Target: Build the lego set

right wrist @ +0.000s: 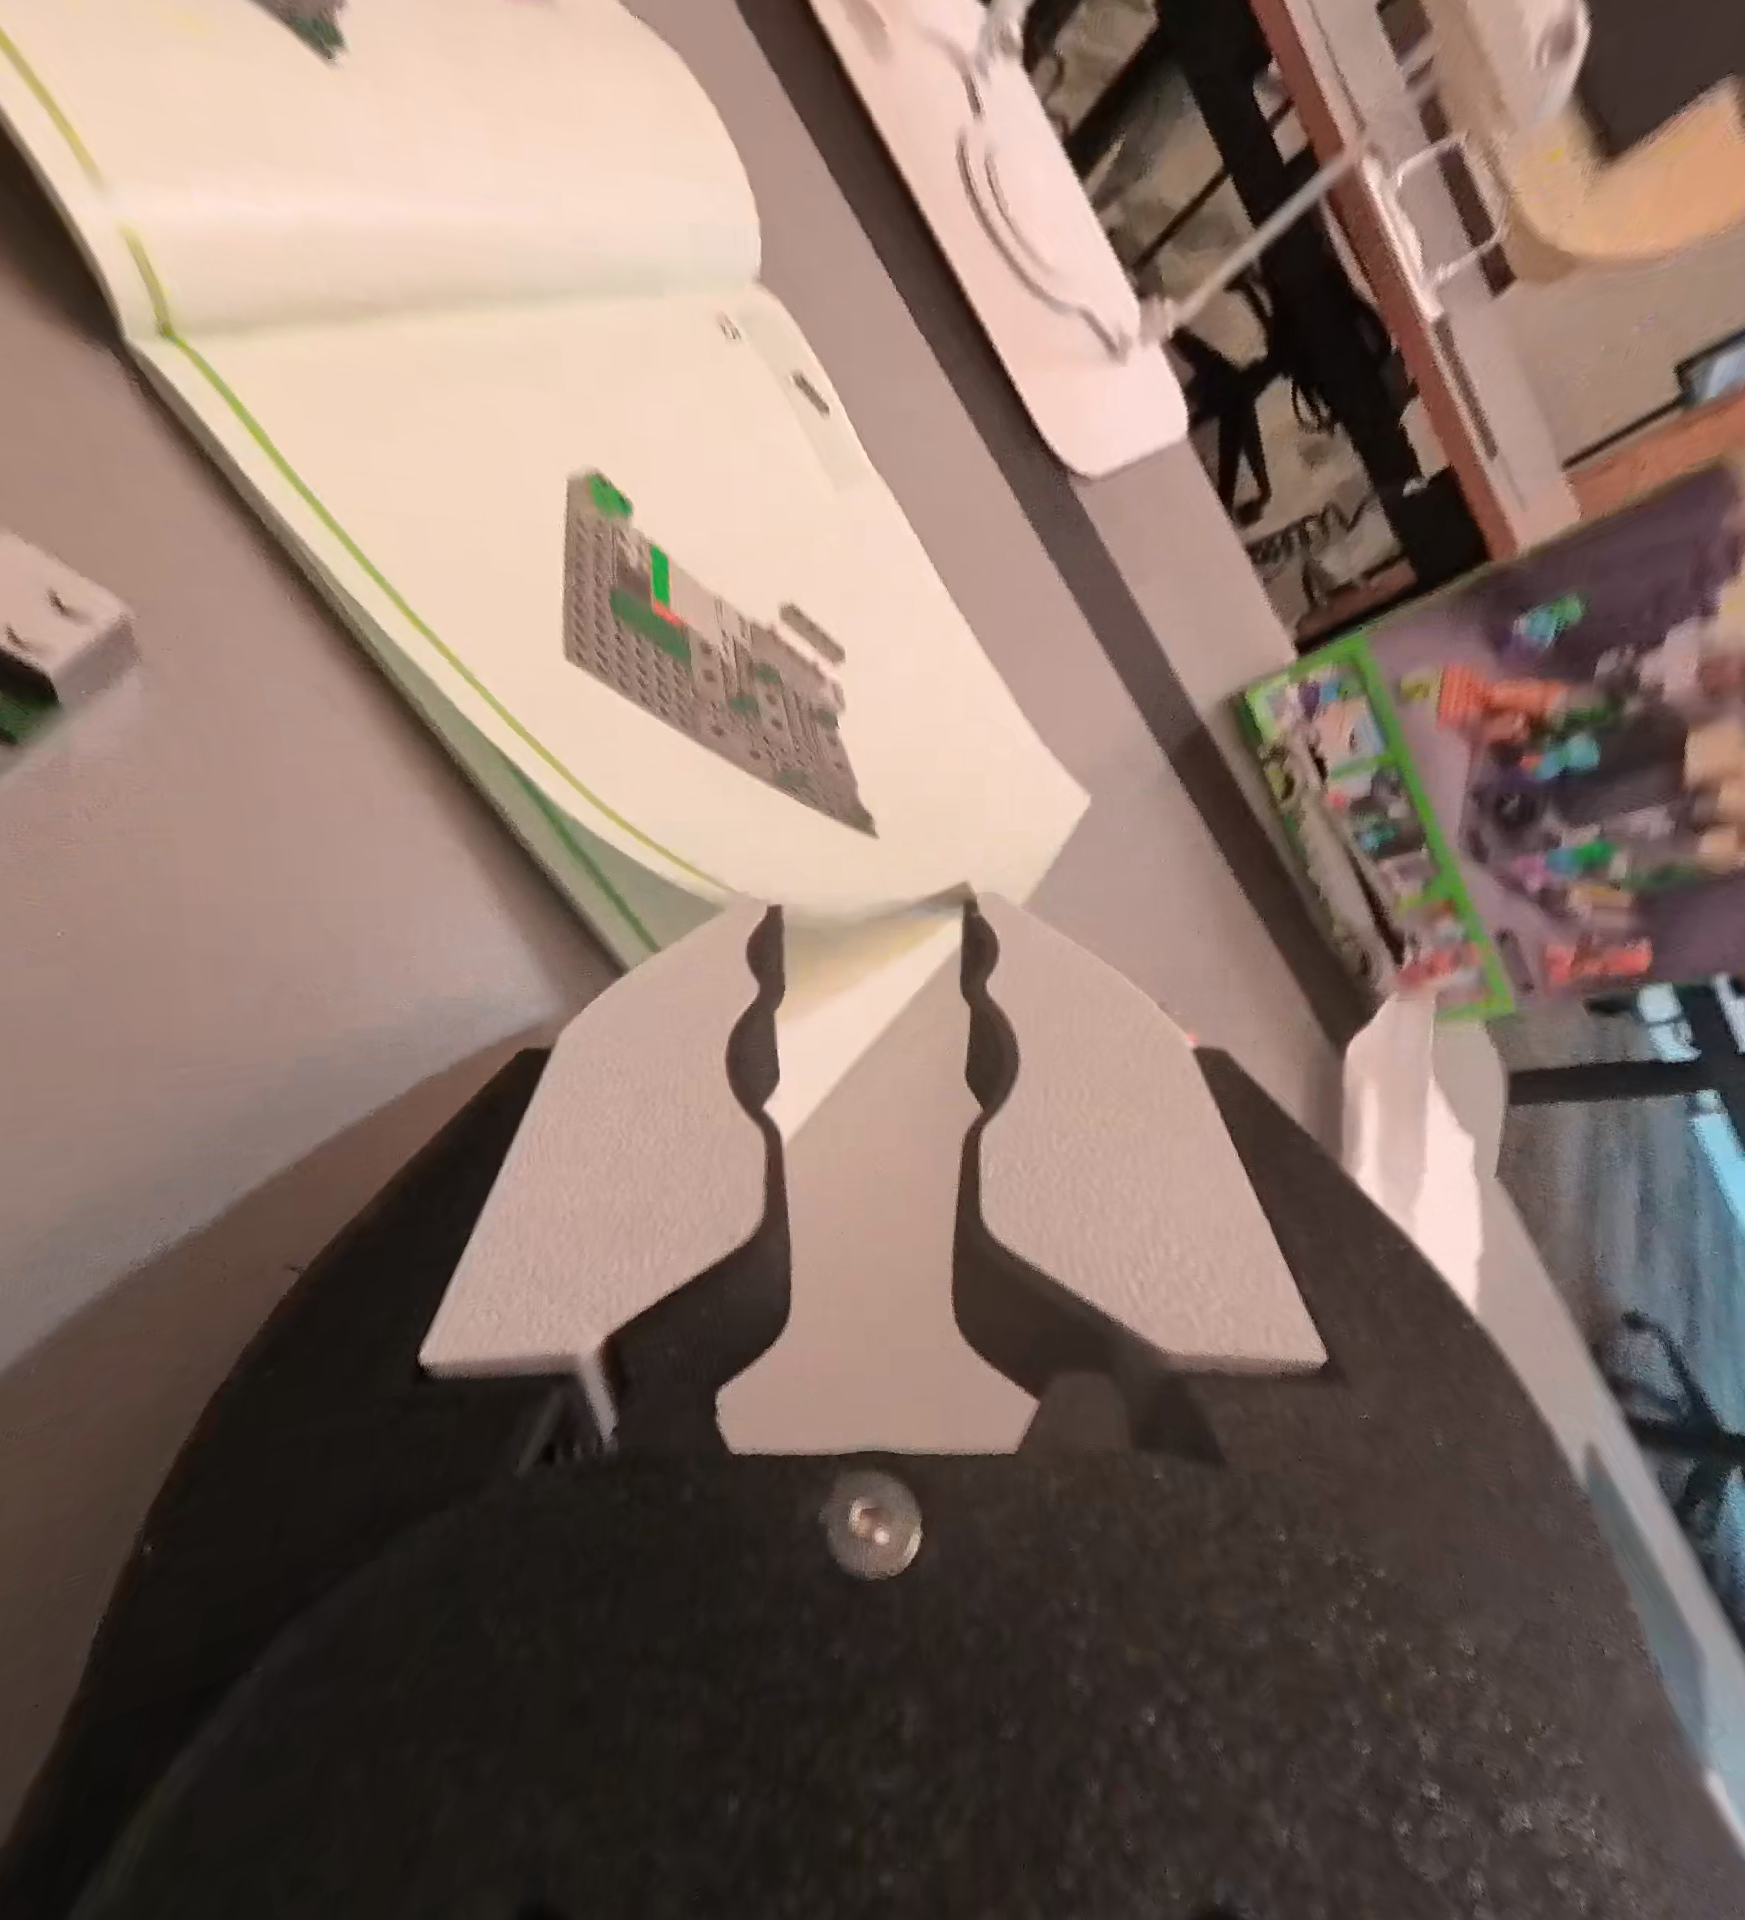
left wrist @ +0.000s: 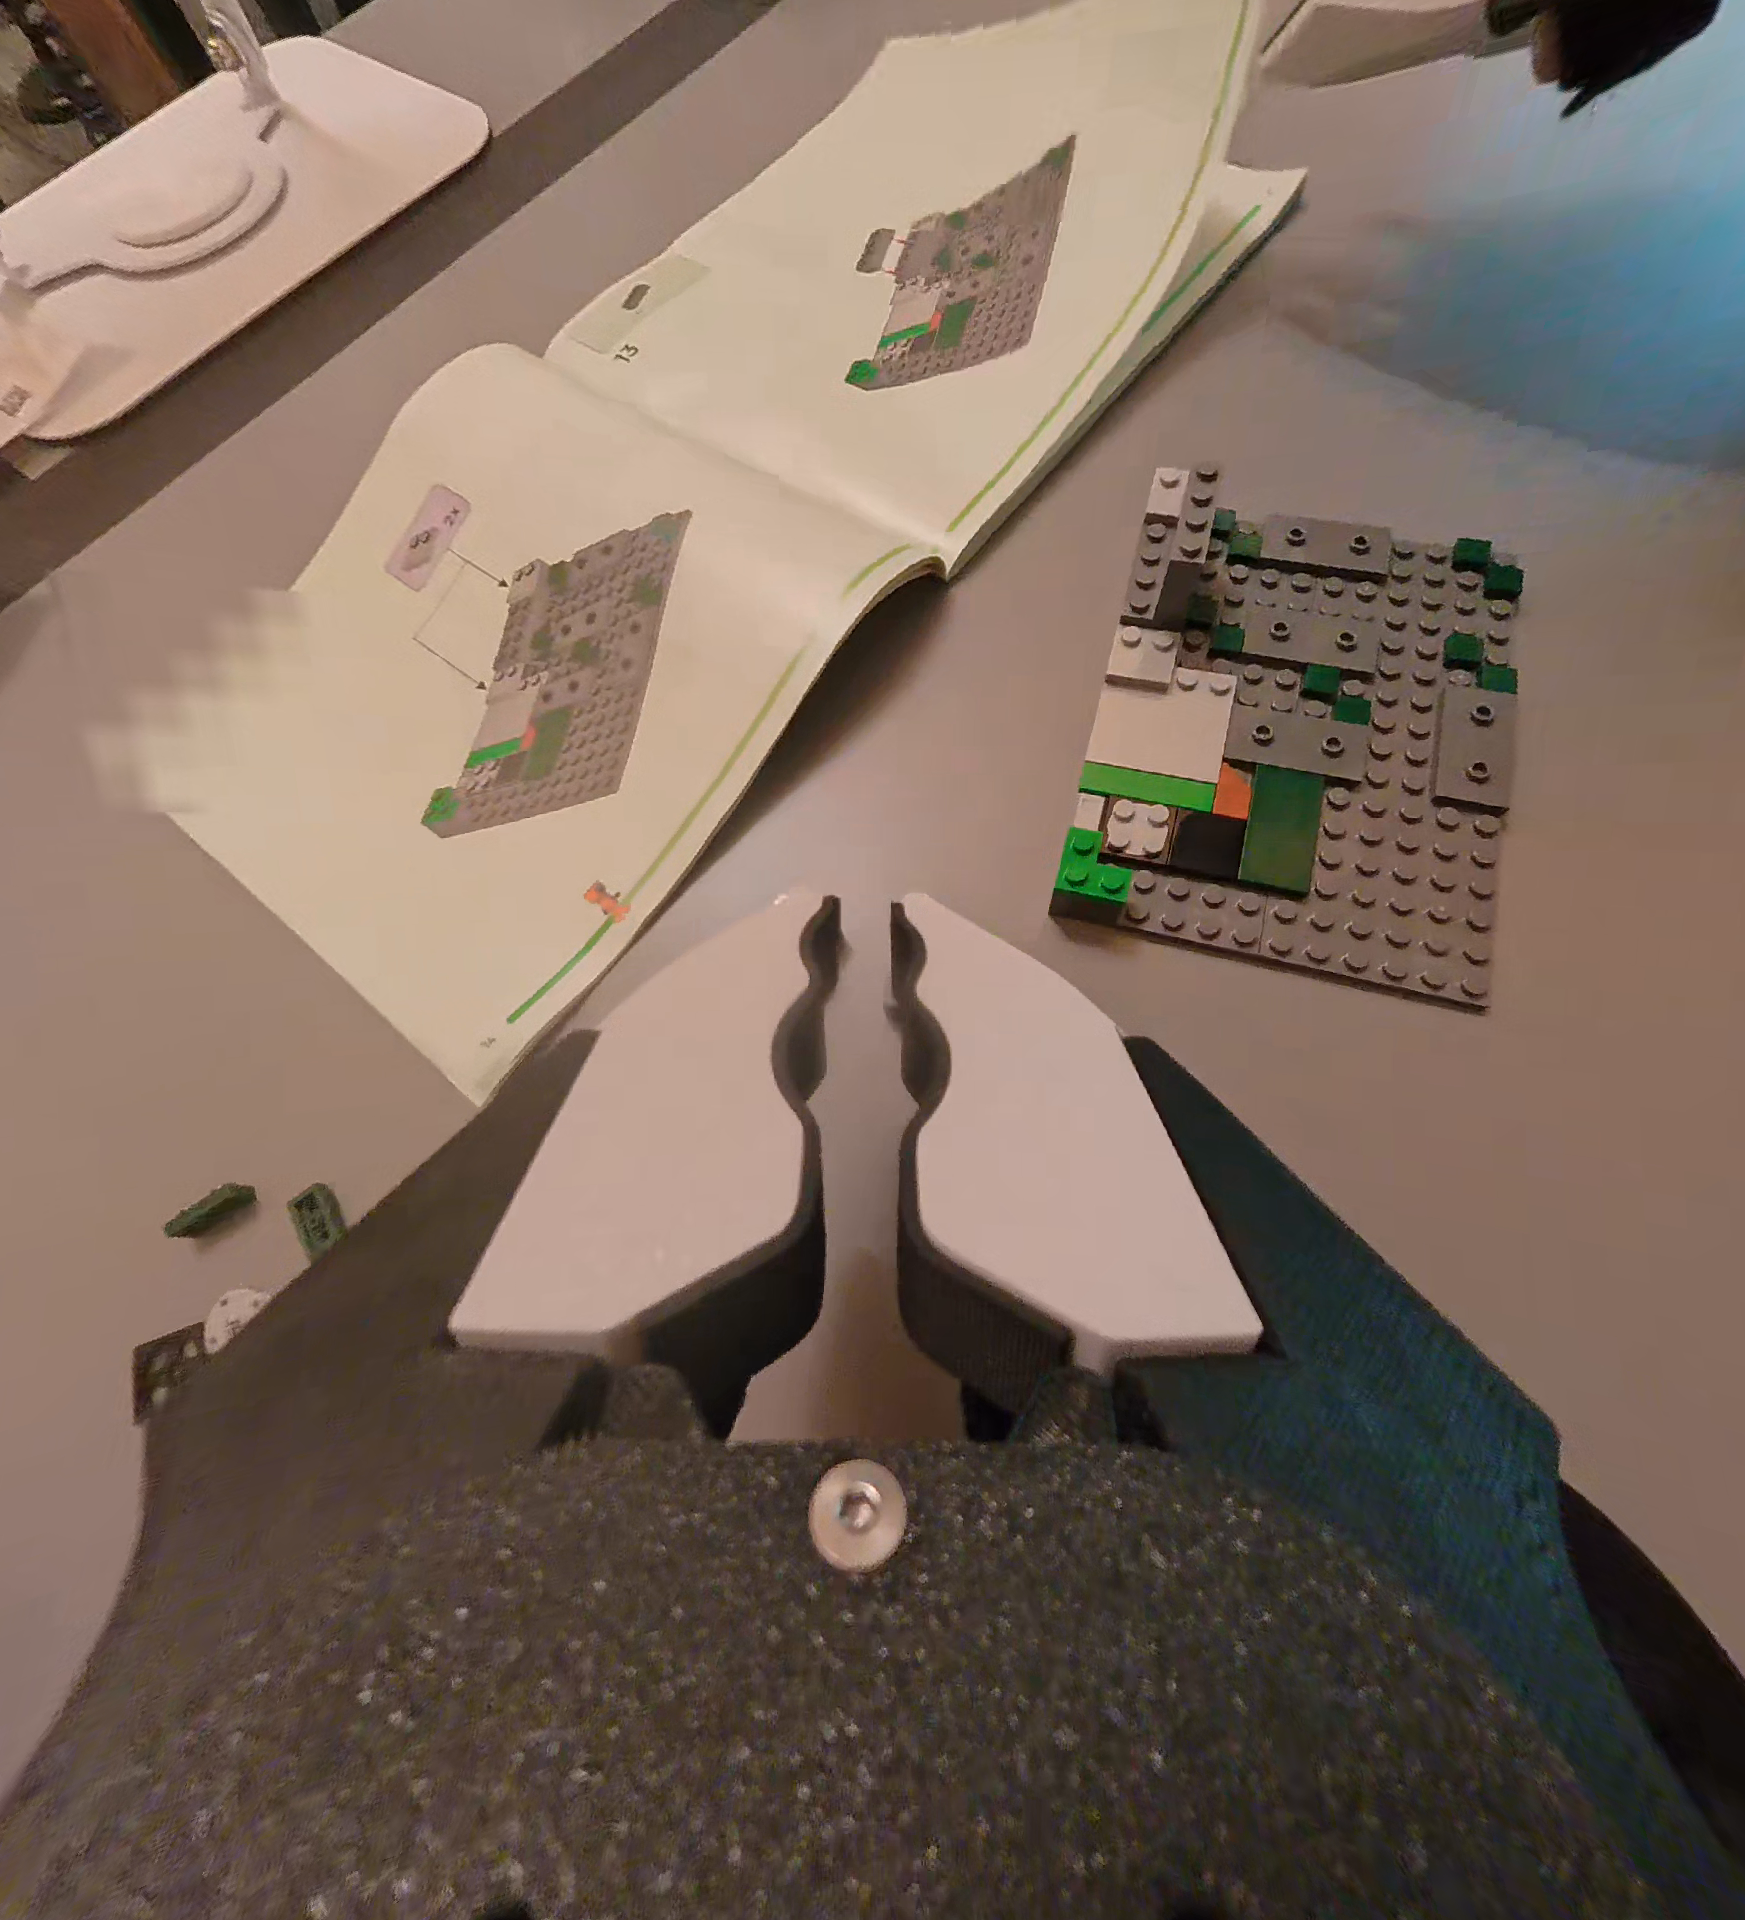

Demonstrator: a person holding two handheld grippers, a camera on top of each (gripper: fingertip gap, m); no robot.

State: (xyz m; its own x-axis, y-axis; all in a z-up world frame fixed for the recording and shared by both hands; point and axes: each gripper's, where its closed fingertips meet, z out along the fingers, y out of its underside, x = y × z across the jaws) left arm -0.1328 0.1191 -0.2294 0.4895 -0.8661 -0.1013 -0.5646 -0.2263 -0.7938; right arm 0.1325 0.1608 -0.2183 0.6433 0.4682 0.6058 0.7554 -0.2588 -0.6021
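Note:
The partly built lego model [left wrist: 1304, 727] is a grey studded baseplate [left wrist: 1387, 925] with grey, white, green, black and orange pieces on it. It lies on the grey table, ahead and right of my left gripper [left wrist: 864, 914]. That gripper hovers with its fingers almost together and nothing between them. The open instruction booklet [left wrist: 743, 468] lies ahead of it to the left. In the blurred right wrist view, my right gripper [right wrist: 873, 920] is open, and a lifted, curling booklet page [right wrist: 847, 977] shows between its fingertips. An edge of the model [right wrist: 6, 644] shows at the far left.
Small loose green and dark lego pieces [left wrist: 213, 1210] lie on the table left of my left gripper. A white tray-like stand [left wrist: 224, 208] sits at the far left. The lego box [right wrist: 1522, 810] and a white plastic bag [right wrist: 1419, 1122] are on the right. Across from one pair of fingers to the other is roughly 30 cm.

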